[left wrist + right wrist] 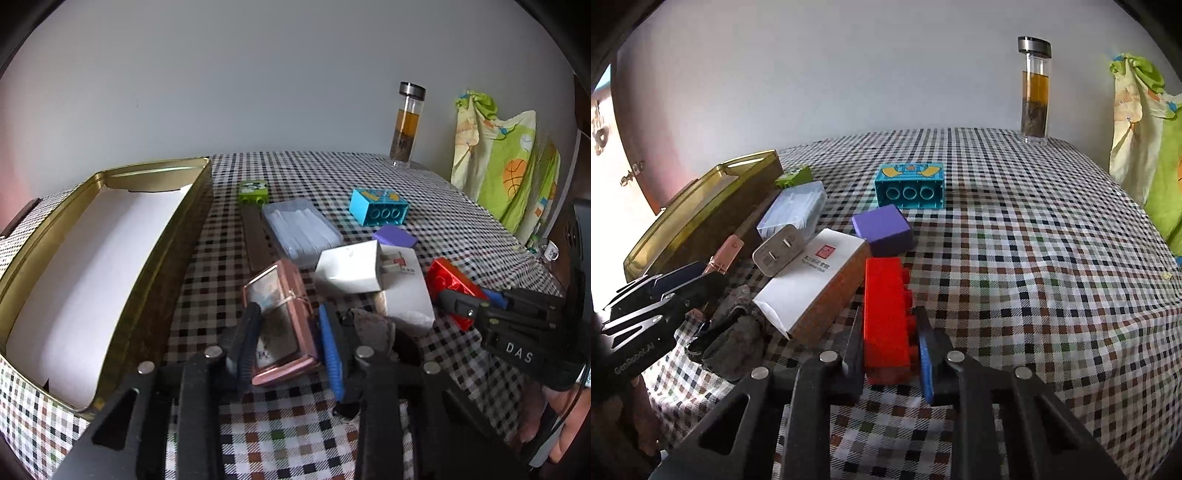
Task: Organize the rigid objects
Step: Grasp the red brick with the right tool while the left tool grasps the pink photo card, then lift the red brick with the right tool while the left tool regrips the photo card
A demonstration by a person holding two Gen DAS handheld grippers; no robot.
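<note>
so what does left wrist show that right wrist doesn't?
Left wrist only: the tin's white-lined inside, and the left hand-held gripper closed on the pink case.

Right wrist only: the right hand-held gripper shut on the red brick seen close up, and the dark pouch in full.

Both: blue brick, purple block, white charger, white box, clear case, bottle.

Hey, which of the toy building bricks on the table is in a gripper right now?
The red brick, clamped by the right gripper. The blue brick and green brick lie untouched.
</note>
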